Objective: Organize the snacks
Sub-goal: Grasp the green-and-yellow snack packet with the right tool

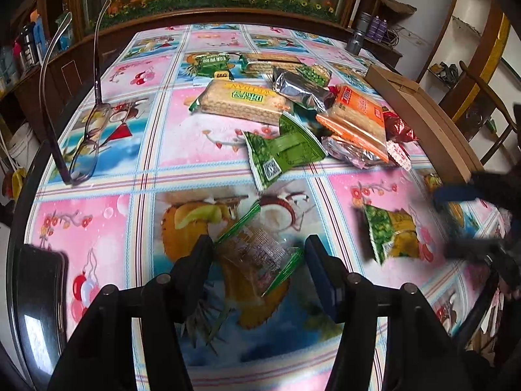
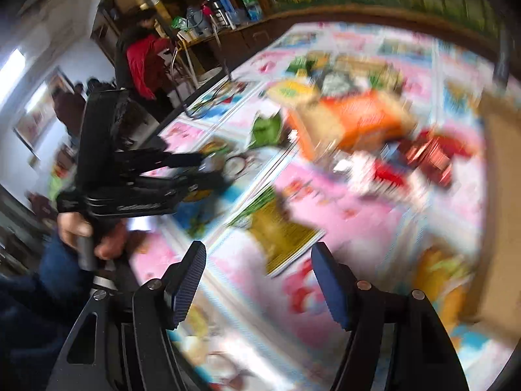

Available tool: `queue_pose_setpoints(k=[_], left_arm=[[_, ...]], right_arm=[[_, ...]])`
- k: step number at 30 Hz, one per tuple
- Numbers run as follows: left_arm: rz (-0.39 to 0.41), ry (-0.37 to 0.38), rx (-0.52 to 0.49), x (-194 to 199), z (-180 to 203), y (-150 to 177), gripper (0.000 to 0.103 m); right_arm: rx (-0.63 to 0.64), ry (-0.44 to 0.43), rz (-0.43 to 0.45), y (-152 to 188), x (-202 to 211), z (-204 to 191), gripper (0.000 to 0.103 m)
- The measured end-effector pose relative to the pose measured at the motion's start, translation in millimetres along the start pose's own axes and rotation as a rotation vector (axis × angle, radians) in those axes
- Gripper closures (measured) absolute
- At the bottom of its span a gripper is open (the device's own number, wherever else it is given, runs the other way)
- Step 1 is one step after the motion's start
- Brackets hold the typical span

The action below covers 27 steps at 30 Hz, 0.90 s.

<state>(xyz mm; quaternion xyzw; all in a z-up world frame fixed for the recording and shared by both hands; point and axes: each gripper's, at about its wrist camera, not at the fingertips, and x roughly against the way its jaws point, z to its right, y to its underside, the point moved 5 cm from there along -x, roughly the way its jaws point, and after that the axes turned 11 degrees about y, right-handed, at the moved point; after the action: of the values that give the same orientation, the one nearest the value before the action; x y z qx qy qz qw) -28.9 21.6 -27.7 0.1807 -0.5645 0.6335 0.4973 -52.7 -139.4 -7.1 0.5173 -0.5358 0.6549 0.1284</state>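
Observation:
A clear snack packet [image 1: 257,254] with green sealed ends sits between the pads of my left gripper [image 1: 259,254], and both pads touch it just above the fruit-print tablecloth [image 1: 97,228]. My right gripper [image 2: 259,273] is open and empty over the cloth. A yellow-green packet [image 2: 283,234] lies flat just beyond its fingertips. In the left wrist view that packet [image 1: 390,234] lies by the blurred right gripper [image 1: 462,220]. A heap of snacks lies beyond: a wafer pack [image 1: 244,101], an orange pack [image 1: 355,114], a green pouch [image 1: 283,153] and a silver pouch [image 1: 299,88].
Glasses [image 1: 88,143] rest on the table's left side and a dark phone [image 1: 39,280] at its near left edge. A flat cardboard box [image 1: 423,110] runs along the right edge, a metal flashlight [image 1: 356,39] behind it. A person in red [image 2: 143,62] stands beyond the table.

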Motion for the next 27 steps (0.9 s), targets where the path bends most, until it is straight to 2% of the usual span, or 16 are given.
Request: queue_pose_setpoints(k=[1,3,6,9,11,12,13,14,15,20,24,27], left_arm=[[-0.003,-0.001,0.003,1.1,0.4,1.3,0.042],[-0.010,-0.004,0.012,3.3,-0.2,5.2,0.035],[-0.011,-0.014,0.020,6.2,-1.3,8.6,0.035],[-0.016,-0.016,0.015,7.0,-0.1,10.7,0.033],[-0.013,-0.019,0.013,5.8,1.2,8.8,0.034],[-0.011,-0.026,0.002,3.6,3.0,7.4,0.040],[0.000,-0.050,-0.007,1.7,3.8,5.6,0.044],[0.003,-0.063,-0.012,0.4,4.2,4.5,0.045],[0.008,-0.075,-0.027,-2.5,6.7,2.8,0.045],[0.017,-0.104,-0.056,-14.3,14.0,-8.5,0.047],[0.037,-0.068,-0.018,-15.3,10.3,-16.0,0.053],[0.044,-0.068,-0.004,-14.4,7.2,-16.5,0.057]], right_arm=[[0.021,0.024,-0.011,-1.2,-3.1,1.9,0.031],[0.062,0.020,-0.010,-2.7,-6.7,-3.0,0.031],[0.136,-0.008,-0.004,-8.2,-15.8,-14.0,0.031],[0.187,0.019,-0.007,-14.5,-27.5,-19.4,0.031],[0.212,0.054,-0.020,-17.3,-38.9,-18.9,0.031],[0.214,0.050,-0.030,-16.3,-42.3,-19.5,0.033],[0.216,0.028,-0.043,-15.7,-47.4,-22.2,0.043],[0.211,0.014,-0.061,-14.2,-51.9,-22.8,0.060],[0.206,0.024,-0.073,-12.8,-54.5,-23.2,0.067],[0.173,0.046,-0.030,-10.1,-48.9,-21.8,0.074],[0.131,0.062,-0.003,-13.1,-38.9,-15.7,0.077],[0.109,0.067,0.010,-15.8,-34.5,-12.1,0.077]])
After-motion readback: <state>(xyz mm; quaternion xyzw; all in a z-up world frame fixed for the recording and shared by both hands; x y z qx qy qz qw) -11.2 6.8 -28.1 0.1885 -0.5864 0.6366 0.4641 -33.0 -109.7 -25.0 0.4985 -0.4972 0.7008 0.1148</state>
